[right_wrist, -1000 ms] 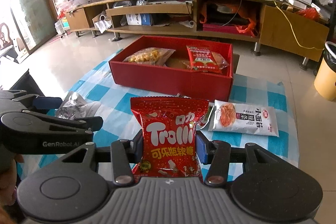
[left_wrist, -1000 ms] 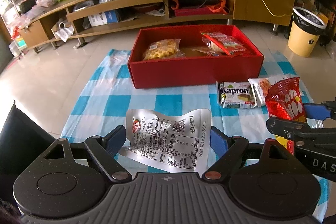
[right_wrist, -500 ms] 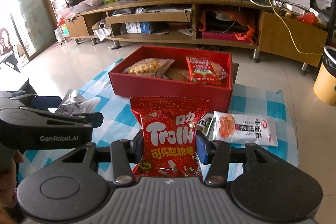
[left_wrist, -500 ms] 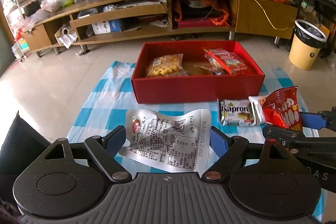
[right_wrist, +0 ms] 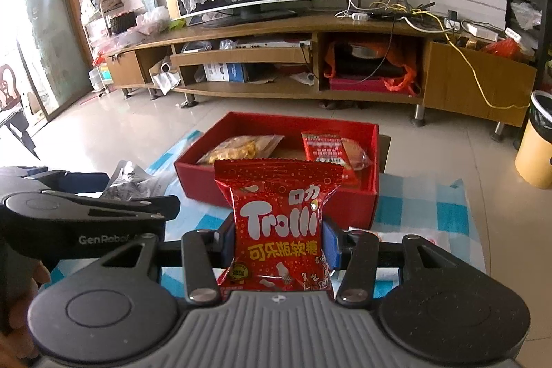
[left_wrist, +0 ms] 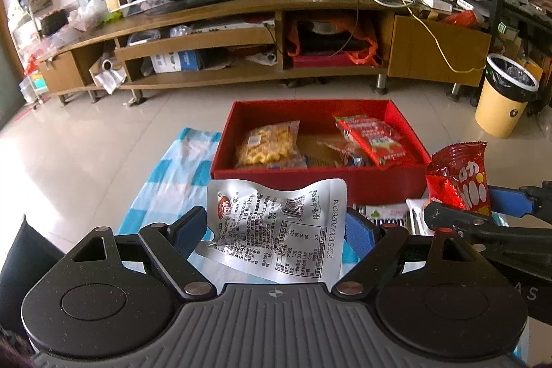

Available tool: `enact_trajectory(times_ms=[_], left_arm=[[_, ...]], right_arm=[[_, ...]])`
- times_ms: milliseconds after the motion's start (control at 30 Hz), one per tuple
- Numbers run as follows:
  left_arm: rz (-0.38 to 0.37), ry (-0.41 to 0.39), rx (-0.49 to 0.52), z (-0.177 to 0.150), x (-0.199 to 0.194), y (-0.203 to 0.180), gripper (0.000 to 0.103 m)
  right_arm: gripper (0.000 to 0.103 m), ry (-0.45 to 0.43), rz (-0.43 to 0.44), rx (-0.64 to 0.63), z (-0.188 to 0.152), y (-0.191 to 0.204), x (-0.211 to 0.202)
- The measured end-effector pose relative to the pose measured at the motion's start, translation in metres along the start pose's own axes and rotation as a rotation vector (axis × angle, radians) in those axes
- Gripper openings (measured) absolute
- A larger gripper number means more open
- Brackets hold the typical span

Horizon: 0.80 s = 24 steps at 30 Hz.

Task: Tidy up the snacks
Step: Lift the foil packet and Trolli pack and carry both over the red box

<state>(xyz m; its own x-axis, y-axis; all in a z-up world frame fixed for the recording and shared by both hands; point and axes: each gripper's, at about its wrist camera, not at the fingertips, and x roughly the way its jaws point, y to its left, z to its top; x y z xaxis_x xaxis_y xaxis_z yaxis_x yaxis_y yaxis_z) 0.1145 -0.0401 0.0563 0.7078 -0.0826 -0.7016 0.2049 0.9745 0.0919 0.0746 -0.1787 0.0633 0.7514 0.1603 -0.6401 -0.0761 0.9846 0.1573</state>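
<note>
My left gripper [left_wrist: 276, 230] is shut on a silver snack packet [left_wrist: 276, 230], held in the air before the red box [left_wrist: 345, 185]. My right gripper [right_wrist: 279, 237] is shut on a red Trolli gummy bag [right_wrist: 279, 219], also held up short of the red box [right_wrist: 276, 195]. The box holds a yellow snack bag [left_wrist: 269, 143], a red packet [left_wrist: 372, 137] and other snacks. In the left wrist view the Trolli bag [left_wrist: 459, 175] and right gripper [left_wrist: 483, 209] show at the right. In the right wrist view the left gripper [right_wrist: 138, 192] and silver packet [right_wrist: 134, 181] show at the left.
The box sits on a blue-and-white checked cloth [right_wrist: 424, 206] on the tiled floor. More packets [left_wrist: 390, 212] lie on the cloth in front of the box, partly hidden. A long wooden TV stand [left_wrist: 241, 33] stands behind. A yellow bin [left_wrist: 503, 99] stands at the right.
Both grippers have risen and tilted up with their packets, so the box sits lower in both views and shows more of its inside. The grips are unchanged.
</note>
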Motion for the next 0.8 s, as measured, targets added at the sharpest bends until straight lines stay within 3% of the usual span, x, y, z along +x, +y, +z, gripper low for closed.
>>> enact_trajectory(times_ms=[800], left_arm=[[0.026, -0.011, -0.06, 0.054, 0.046, 0.007, 0.088]], right_arm=[[0.046, -0.001, -0.024, 0.01, 0.05, -0.024, 0.057]])
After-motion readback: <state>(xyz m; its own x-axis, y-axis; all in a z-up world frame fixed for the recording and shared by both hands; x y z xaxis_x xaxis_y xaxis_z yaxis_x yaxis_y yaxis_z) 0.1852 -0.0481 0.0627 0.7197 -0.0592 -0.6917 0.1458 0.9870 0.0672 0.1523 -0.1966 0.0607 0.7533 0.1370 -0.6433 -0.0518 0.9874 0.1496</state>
